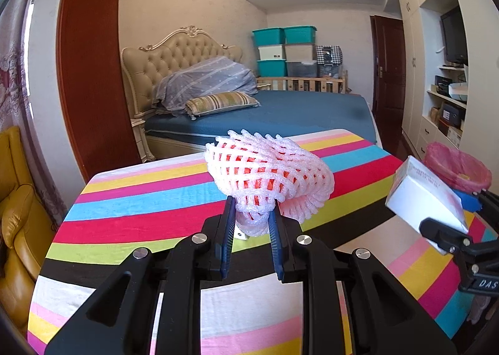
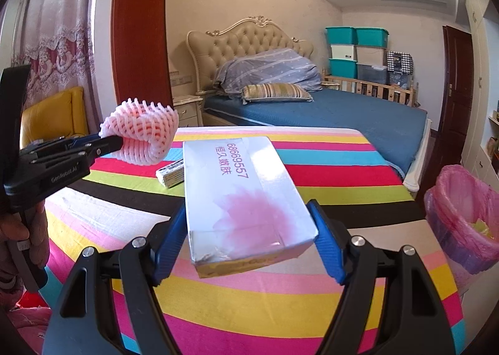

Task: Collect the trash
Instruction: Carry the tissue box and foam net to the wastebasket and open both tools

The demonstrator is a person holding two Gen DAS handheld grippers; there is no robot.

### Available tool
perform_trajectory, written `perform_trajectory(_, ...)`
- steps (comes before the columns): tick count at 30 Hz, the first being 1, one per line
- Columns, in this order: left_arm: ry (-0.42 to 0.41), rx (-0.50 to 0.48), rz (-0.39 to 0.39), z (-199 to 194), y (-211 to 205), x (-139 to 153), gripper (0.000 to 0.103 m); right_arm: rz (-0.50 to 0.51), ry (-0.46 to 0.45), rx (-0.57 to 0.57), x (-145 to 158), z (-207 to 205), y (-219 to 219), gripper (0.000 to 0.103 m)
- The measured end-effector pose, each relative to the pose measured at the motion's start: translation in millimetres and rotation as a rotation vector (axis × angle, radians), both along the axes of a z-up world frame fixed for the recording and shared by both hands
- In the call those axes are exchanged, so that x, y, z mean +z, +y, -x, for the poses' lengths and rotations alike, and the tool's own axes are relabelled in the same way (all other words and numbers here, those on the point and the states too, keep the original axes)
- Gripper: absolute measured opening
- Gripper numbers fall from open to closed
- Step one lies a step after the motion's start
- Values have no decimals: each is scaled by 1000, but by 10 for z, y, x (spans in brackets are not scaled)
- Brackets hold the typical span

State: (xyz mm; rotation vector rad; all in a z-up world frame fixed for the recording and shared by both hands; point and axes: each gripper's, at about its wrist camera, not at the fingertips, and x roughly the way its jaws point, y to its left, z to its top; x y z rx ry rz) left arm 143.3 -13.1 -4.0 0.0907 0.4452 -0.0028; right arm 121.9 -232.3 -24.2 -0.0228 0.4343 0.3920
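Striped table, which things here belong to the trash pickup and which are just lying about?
Trash job: foam fruit net in left gripper; white carton in right gripper; small flat box on table; pink-lined bin.
Lying about: striped pillow; storage crates.

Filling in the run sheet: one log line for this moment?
left gripper: shut on foam net | right gripper: shut on white box | bin: right of table | small pack: on table
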Motion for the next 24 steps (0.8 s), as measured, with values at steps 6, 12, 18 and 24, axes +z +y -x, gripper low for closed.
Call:
perform_trajectory(6, 4, -51, -4, -22, -237, -19, 21, -4, -20, -61, 42, 41, -270, 73)
perform_trajectory(12, 22, -140, 9, -91, -554, -67, 21, 8, -41, -133, 61, 106, -564, 73)
perform_trajectory(18, 39, -235, -8, -145, -992, -135, 21, -8, -44, -219, 54, 160, -976, 73)
perform_trajectory(24, 51, -306, -16, -250, -1402, -126, 21, -12, -51, -295, 82, 163, -1343, 73)
